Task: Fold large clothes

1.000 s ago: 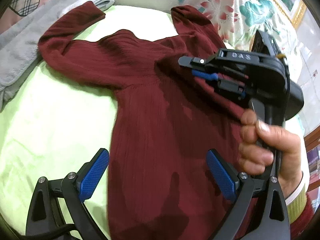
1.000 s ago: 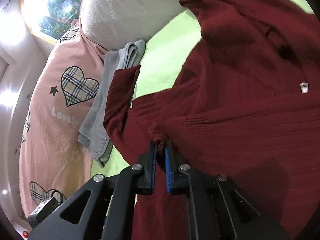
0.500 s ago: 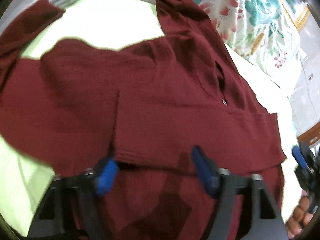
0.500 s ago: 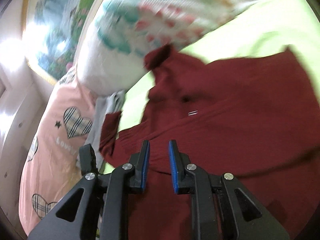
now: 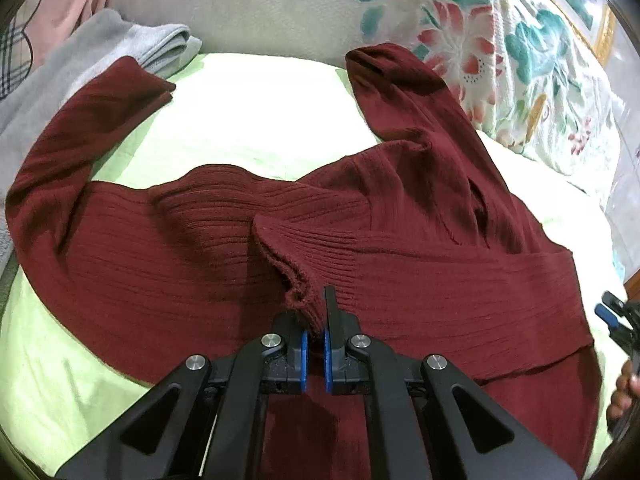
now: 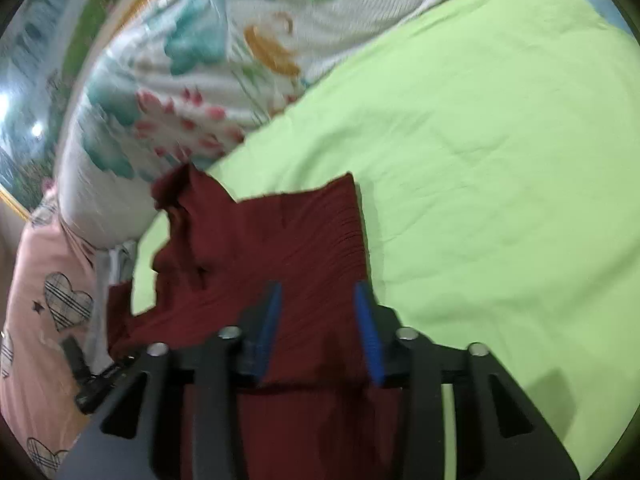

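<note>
The left gripper [image 5: 315, 322] pinches the maroon sweater's [image 5: 200, 248] edge at lower centre; the right gripper [image 6: 318, 326] (blurred) has just been opening, spread above it; a grey towel [image 5: 100, 48] lies upper left.

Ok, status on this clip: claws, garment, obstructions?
Left claw shut on maroon sweater hem fold. Right claw just opened, sweater released. Grey towel beside one sleeve, not blocking.

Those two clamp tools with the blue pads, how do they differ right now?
The left gripper is pinched shut on a bunched fold of the dark red sweater; the right gripper stands open, its jaws having just been opening, nothing pinched. The left one's view is sharp; the right one's is blurred. Both have black fingers with blue pads and sit over the same sweater on the green sheet.
</note>
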`<state>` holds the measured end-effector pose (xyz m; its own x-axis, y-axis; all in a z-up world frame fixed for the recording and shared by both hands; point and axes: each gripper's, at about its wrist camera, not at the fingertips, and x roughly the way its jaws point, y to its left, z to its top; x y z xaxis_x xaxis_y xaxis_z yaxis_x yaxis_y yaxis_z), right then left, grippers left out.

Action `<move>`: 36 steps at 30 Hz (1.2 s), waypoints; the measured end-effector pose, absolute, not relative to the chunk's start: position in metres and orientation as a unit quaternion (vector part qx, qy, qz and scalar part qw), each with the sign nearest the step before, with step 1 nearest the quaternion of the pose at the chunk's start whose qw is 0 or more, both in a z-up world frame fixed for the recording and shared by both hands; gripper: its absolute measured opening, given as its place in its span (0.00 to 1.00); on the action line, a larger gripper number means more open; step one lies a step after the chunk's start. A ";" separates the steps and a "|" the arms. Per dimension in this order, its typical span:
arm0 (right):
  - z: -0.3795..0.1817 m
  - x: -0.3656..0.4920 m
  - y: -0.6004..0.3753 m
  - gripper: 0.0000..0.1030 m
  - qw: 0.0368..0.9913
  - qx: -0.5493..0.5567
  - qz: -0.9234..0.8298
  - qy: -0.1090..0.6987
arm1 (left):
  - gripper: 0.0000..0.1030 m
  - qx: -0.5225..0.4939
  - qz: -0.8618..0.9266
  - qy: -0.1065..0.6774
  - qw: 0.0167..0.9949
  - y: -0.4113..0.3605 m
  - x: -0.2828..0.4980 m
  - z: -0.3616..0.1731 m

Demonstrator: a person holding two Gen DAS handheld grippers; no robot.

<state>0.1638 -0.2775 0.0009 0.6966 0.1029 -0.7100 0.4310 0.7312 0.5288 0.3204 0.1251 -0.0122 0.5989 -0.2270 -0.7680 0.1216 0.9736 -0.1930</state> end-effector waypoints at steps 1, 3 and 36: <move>-0.007 0.172 -0.280 0.42 0.847 0.349 -0.097 0.389 | 0.04 -0.060 -0.097 0.439 0.891 0.127 0.319 -0.013; -0.020 0.187 -0.282 0.42 0.838 0.344 -0.099 0.411 | 0.04 -0.056 -0.096 0.445 0.889 0.124 0.321 -0.018; 0.030 0.135 -0.178 0.33 0.869 0.290 -0.015 0.400 | 0.71 -0.028 0.054 0.425 0.903 0.251 0.355 0.030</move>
